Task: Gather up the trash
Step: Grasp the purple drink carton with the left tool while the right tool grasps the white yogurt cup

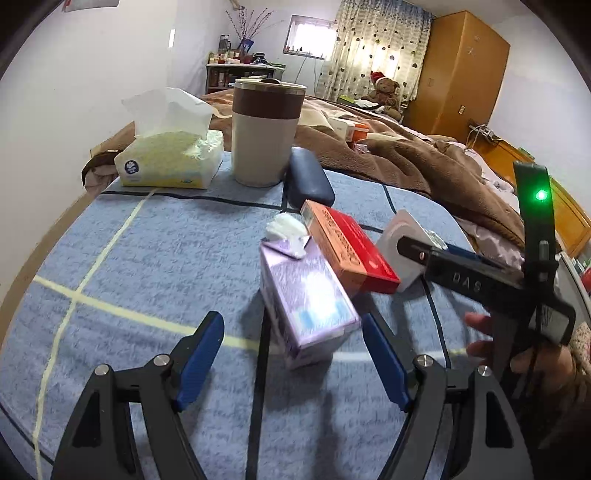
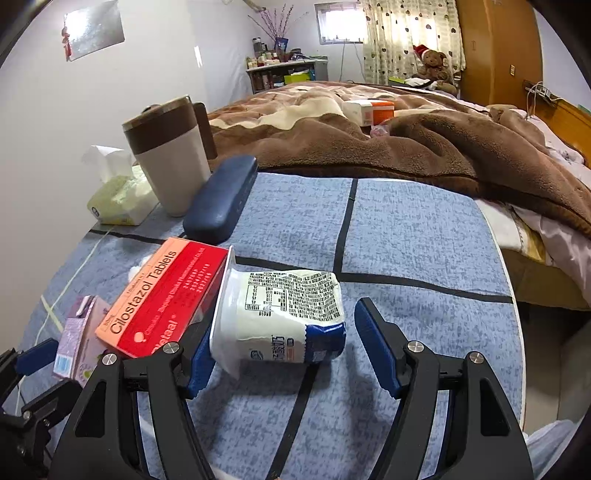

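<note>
Bedroom with pale walls, lit by daylight.
A small bright window [image 1: 309, 36] sits beside heart-patterned curtains [image 1: 380, 48]; a tall orange-brown wooden wardrobe [image 1: 458, 70] stands at the right, a cluttered grey shelf unit [image 2: 284, 72] against the far wall, a rumpled brown fleece blanket [image 2: 369, 147] over the bed.

A white yogurt cup [image 2: 280, 317] with a torn blue label lies on its side. Its rim touches a red-and-orange tablet box [image 2: 162, 299], which leans tilted on a lilac carton [image 1: 306, 299]. A crumpled white tissue [image 1: 288, 230] rests behind.
</note>
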{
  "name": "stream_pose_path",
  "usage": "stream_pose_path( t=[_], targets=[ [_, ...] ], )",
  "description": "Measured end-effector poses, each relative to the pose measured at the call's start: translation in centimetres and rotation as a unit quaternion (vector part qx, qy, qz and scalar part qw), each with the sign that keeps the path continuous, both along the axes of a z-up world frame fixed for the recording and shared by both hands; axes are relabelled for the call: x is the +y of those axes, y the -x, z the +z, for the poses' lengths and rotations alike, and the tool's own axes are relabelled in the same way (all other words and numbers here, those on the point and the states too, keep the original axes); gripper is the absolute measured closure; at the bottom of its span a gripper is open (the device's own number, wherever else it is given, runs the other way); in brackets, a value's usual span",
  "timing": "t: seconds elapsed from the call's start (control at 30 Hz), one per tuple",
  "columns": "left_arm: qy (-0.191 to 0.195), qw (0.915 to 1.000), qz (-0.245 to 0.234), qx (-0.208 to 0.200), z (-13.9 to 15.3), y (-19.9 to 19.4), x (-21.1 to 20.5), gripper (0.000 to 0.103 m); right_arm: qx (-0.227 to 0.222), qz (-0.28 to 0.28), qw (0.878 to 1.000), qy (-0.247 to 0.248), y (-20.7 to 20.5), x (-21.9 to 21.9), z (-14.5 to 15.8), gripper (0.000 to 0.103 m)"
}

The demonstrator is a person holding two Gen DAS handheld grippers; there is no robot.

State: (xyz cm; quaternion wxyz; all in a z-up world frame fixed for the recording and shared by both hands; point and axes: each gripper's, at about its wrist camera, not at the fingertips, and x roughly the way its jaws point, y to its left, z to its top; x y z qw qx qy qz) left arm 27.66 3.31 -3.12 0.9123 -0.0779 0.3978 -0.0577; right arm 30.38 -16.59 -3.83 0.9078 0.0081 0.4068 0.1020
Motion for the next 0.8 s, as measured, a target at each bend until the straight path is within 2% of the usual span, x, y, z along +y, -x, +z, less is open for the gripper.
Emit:
stream_pose_path(
  t=[0.13,0.23,0.3,0.4,0.5,0.53,0.57,0.63,0.8],
  targets=[
    [0.000,1.0000,0.008,0.001,-0.1,-0.8,-0.6,0.024,0.007,-0.004,1.000,0.006,-0.4,-0.1,-0.5,0.032],
    [-0.023,0.9993,0.028,0.007,-0.5,-1.4,-0.5,0.024,0.009,-0.005,1.000,0.005,-0.4,-0.1,-0.5,0.032],
    [-0.015,0.9992,0.036,0.007,-0.6,-1.5,0.0,0.026,0.007,-0.005,1.000,0.002,-0.3,-0.2,-0.3,0.032],
    [-0.018,0.9992,0.034,0.007,-0.8,-1.7,0.1,0.035,0.011,-0.007,1.000,-0.004,-0.4,-0.3,-0.5,0.032],
    [-0.009,0.9994,0.029,0.015,-1.1,-1.9,0.2,0.050,0.013,-0.005,1.000,-0.008,-0.4,-0.3,-0.6,0.032],
    [-0.004,0.9994,0.029,0.015,-1.2,-2.0,0.3,0.059,0.011,-0.003,1.000,-0.010,-0.2,-0.3,-0.6,0.034],
    [-0.007,0.9994,0.030,0.015,-1.2,-2.0,0.3,0.060,0.010,-0.001,1.000,-0.011,-0.2,-0.2,-0.6,0.042],
    [-0.009,0.9994,0.030,0.012,-1.2,-1.9,0.3,0.063,0.009,0.002,1.000,-0.011,-0.1,-0.2,-0.6,0.041],
    [-0.005,0.9996,0.028,0.007,-1.0,-1.6,0.5,0.063,0.003,0.006,1.000,-0.014,0.4,-0.2,-0.4,0.042]
  ],
)
